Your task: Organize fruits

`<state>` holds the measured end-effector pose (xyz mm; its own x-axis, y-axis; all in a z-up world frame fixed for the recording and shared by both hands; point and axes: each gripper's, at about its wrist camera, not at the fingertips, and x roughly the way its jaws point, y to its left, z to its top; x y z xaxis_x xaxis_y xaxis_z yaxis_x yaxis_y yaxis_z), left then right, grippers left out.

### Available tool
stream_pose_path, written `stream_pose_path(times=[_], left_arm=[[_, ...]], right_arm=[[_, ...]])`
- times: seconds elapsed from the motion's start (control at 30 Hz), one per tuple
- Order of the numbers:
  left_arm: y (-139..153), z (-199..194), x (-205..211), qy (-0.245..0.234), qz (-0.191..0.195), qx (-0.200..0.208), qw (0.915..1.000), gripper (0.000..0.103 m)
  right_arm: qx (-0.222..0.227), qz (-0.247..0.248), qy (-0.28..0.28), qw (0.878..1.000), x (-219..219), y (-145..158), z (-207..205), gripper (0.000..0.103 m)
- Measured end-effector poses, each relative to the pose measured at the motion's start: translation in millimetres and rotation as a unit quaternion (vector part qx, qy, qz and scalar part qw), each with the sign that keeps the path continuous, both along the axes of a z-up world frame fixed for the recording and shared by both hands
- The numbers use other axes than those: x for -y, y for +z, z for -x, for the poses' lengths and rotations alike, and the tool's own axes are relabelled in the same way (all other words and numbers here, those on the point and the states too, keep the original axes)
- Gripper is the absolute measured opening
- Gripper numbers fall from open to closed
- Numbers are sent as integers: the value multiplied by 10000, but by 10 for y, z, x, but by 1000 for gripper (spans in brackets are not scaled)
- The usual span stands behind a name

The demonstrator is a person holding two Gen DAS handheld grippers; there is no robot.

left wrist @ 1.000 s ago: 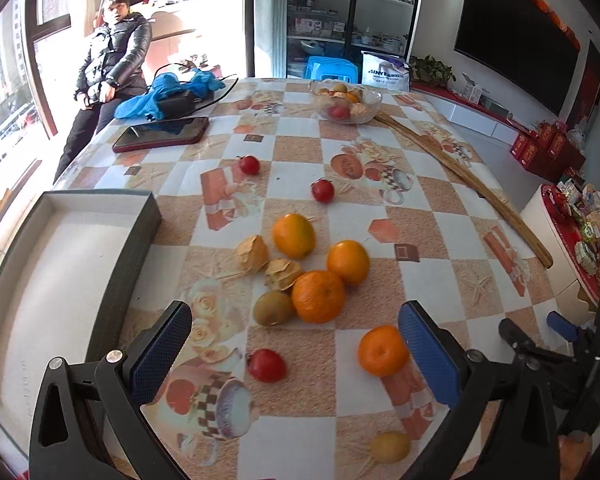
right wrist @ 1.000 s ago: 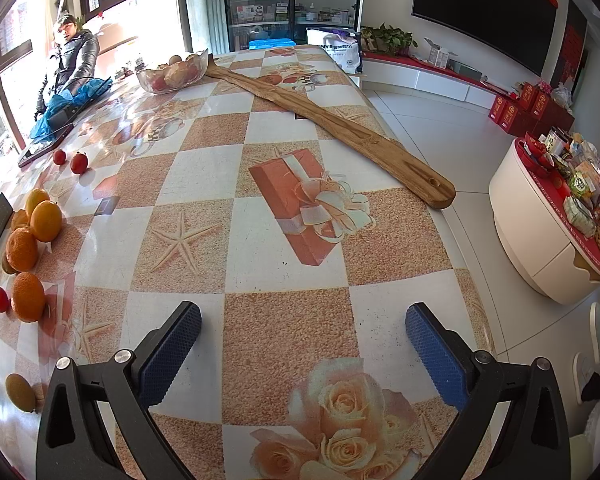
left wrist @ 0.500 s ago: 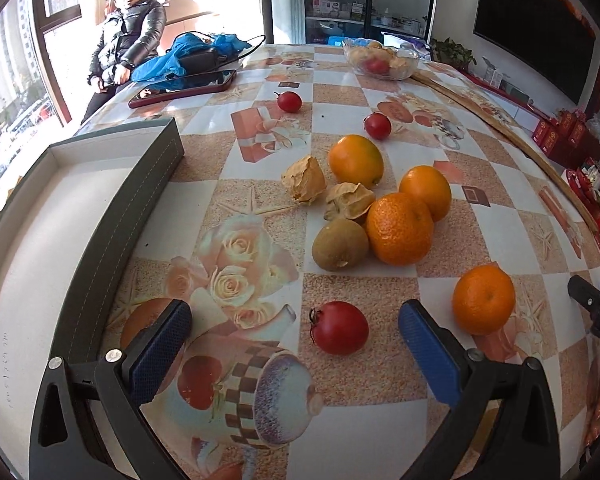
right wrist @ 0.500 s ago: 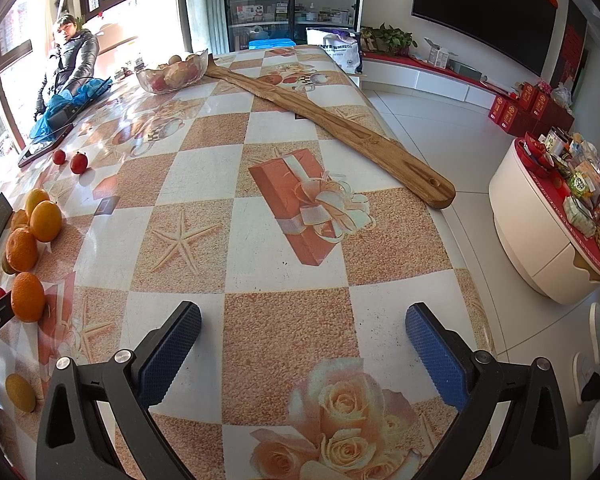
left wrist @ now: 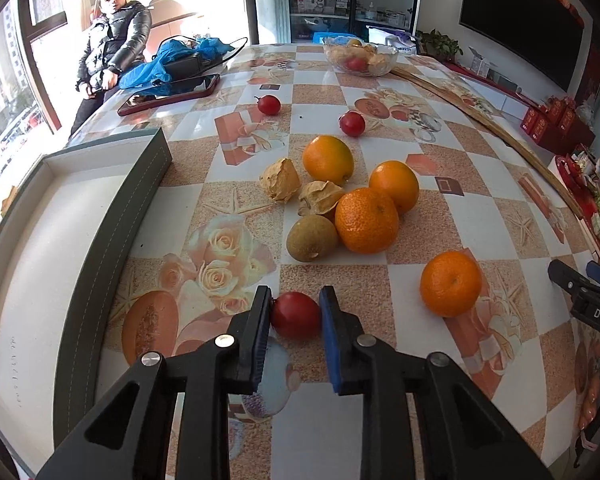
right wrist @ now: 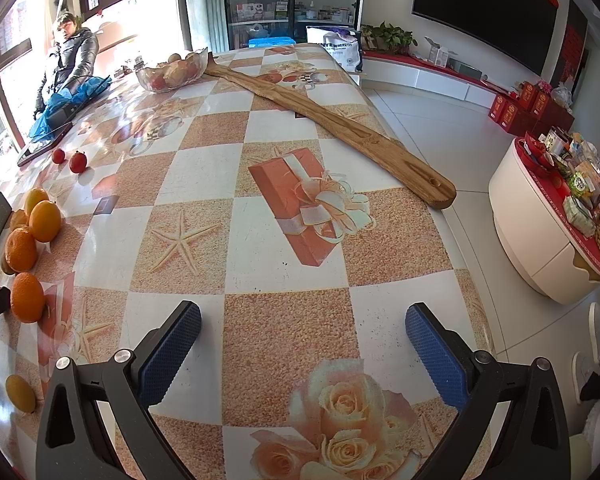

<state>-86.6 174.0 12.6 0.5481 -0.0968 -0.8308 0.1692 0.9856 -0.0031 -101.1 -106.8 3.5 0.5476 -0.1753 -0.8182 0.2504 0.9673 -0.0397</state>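
left gripper (left wrist: 296, 316): fingers just closed, clamped on a small red fruit (left wrist: 295, 314) resting on the tabletop (left wrist: 480, 208), near its left edge beside the grey tray (left wrist: 100, 248) | right gripper (right wrist: 303, 350): fingers spread wide, nothing between, over bare tabletop

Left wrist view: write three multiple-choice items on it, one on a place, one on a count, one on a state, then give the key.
1. Where is the open grey box relative to the loose fruit?
A. left of it
B. right of it
C. under it

2. How many small red fruits lie loose on the tablecloth beyond the tongs?
A. none
B. two
C. five

3. What state are the left tongs in?
A. wide open over bare cloth
B. shut on an orange
C. shut on a red fruit

Key:
1 A, the box fills the left edge, fruit lies to its right.
2 B, one far fruit and another sit past the oranges.
3 C, both pads press the red fruit, having just closed.
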Motion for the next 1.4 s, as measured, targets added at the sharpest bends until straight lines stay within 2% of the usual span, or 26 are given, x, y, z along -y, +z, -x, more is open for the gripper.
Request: stream_pose_path(times=[0.1, 0.2, 0.33, 0.43, 0.57, 0.6, 0.63, 0.7, 0.87, 1.0, 1.03, 1.07, 1.1, 1.13, 1.17, 1.4], left_arm=[[3, 82, -117, 103, -73, 31, 9999, 27], [0, 172, -249, 154, -90, 86, 9998, 27], [1, 263, -383, 242, -110, 123, 9996, 27], [7, 307, -455, 289, -60, 102, 9995, 27], [2, 329, -499, 295, 4, 119, 9995, 28], [1, 334, -501, 300, 10, 133, 9995, 29], [-3, 337, -497, 302, -1, 153, 9994, 29], [-2, 347, -485, 296, -41, 187, 9994, 29], [0, 347, -492, 308, 51, 145, 9994, 29], [-3, 348, -505, 265, 61, 150, 9995, 29], [-3, 347, -504, 258, 56, 151, 9995, 29], [-4, 346, -502, 251, 47, 152, 9996, 29], [-4, 344, -499, 247, 38, 149, 9996, 29], [-3, 341, -501, 245, 38, 141, 9996, 28], [-1, 339, -506, 241, 61, 132, 9996, 27], [8, 363, -594, 254, 379, 55, 9989, 27]], right_arm=[[-275, -239, 61, 9993, -86, 47, 105, 103], [52, -951, 805, 9922, -391, 160, 297, 103], [13, -724, 1731, 9822, -1062, 173, 380, 103], [7, -555, 2112, 9759, -1394, 134, 393, 103], [-105, -375, 2359, 9710, -1644, 69, 381, 101], [-115, -311, 2404, 9701, -1685, 59, 393, 96], [-156, -260, 2451, 9690, -1720, 39, 393, 83], [-158, -174, 2456, 9691, -1761, 25, 375, 82], [-169, -360, 2648, 9635, -1875, 29, 245, 82], [-111, -167, 2765, 9608, -2032, 1, 182, 80], [-65, -153, 2737, 9617, -2044, 12, 175, 63], [-31, -125, 2709, 9625, -2045, 33, 167, 34], [-49, -135, 2672, 9635, -2033, 53, 158, 21], [-102, -238, 2634, 9644, -2000, 62, 141, 16], [-120, -303, 2569, 9659, -1958, 66, 138, 7], [-179, -694, 2016, 9768, -1415, 89, 238, 5]])
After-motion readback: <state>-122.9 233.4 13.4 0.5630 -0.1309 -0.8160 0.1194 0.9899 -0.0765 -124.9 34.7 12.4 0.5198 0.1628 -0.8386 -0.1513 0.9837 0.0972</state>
